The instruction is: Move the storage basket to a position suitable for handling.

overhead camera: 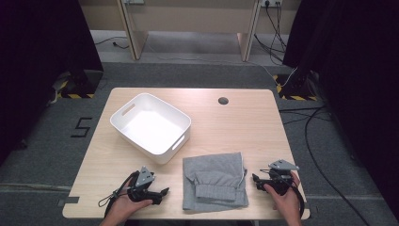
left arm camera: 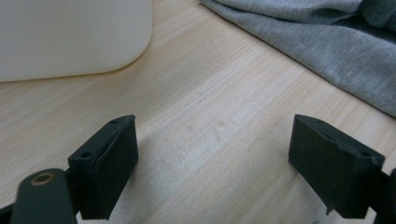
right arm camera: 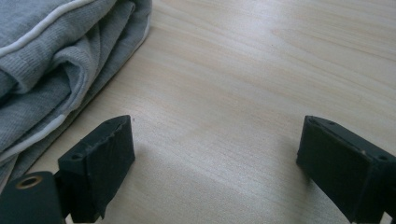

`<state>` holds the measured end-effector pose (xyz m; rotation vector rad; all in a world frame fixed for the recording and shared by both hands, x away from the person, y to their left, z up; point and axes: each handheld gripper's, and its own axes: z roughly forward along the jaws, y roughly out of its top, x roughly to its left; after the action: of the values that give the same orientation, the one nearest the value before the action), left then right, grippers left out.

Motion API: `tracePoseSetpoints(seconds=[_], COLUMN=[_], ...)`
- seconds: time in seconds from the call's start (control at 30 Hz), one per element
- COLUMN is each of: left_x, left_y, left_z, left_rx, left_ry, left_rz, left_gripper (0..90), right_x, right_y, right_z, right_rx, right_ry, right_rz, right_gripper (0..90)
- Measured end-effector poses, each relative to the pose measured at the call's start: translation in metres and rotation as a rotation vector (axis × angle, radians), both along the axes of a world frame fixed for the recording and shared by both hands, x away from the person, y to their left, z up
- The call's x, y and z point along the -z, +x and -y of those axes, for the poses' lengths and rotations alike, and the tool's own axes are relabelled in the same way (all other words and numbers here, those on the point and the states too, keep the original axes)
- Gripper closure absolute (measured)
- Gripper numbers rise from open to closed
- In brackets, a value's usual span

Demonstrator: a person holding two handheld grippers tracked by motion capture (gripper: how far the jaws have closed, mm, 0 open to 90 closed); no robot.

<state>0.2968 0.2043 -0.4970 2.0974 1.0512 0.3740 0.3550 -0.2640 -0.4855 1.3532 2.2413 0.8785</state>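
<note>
A folded grey garment with white piping lies at the table's front centre. A white plastic bin stands behind it to the left, empty. My left gripper rests near the front edge, left of the garment, open with bare wood between its jaws; the left gripper view has the garment at upper right and the bin at upper left. My right gripper sits just right of the garment, open and holding nothing; the garment's folded edge lies to the left in the right gripper view.
The wooden table has a round cable hole near its far edge. Bare wood stretches along the right half and behind the garment. Cables trail over the grey floor at the right.
</note>
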Motion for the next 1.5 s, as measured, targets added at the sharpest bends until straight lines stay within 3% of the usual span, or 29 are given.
tracePoseSetpoints(seconds=[0.67, 0.8, 0.93, 0.97, 1.03, 1.27, 1.5], left_x=[0.000, 0.000, 0.000, 0.000, 0.000, 0.000, 0.000], left_y=[0.000, 0.000, 0.001, 0.001, 0.001, 0.001, 0.002], left_z=[0.000, 0.000, 0.000, 0.000, 0.000, 0.001, 0.001], left_rx=[0.000, 0.002, 0.003, 0.004, 0.002, 0.001, -0.003], left_ry=[0.000, 0.001, 0.001, 0.002, 0.000, 0.003, 0.002], left_rz=[0.000, -0.001, -0.002, -0.002, 0.000, -0.001, -0.001], left_gripper=[15.2, 15.1, 14.7, 14.6, 14.5, 14.5, 14.8], right_x=[0.000, -0.002, -0.013, -0.026, -0.035, -0.046, -0.066], right_y=[0.000, -0.002, -0.003, -0.004, -0.005, -0.001, 0.011], right_z=[0.000, 0.000, -0.002, -0.005, -0.009, -0.018, -0.040], right_rx=[-0.001, -0.024, 0.004, 0.009, 0.019, -0.012, -0.082], right_ry=[-0.001, 0.022, 0.075, 0.106, 0.092, 0.099, 0.107], right_rz=[-0.001, 0.027, 0.066, 0.095, 0.119, 0.126, 0.155], right_gripper=[12.2, 29.2, 27.1, 28.3, 27.4, 27.2, 27.5])
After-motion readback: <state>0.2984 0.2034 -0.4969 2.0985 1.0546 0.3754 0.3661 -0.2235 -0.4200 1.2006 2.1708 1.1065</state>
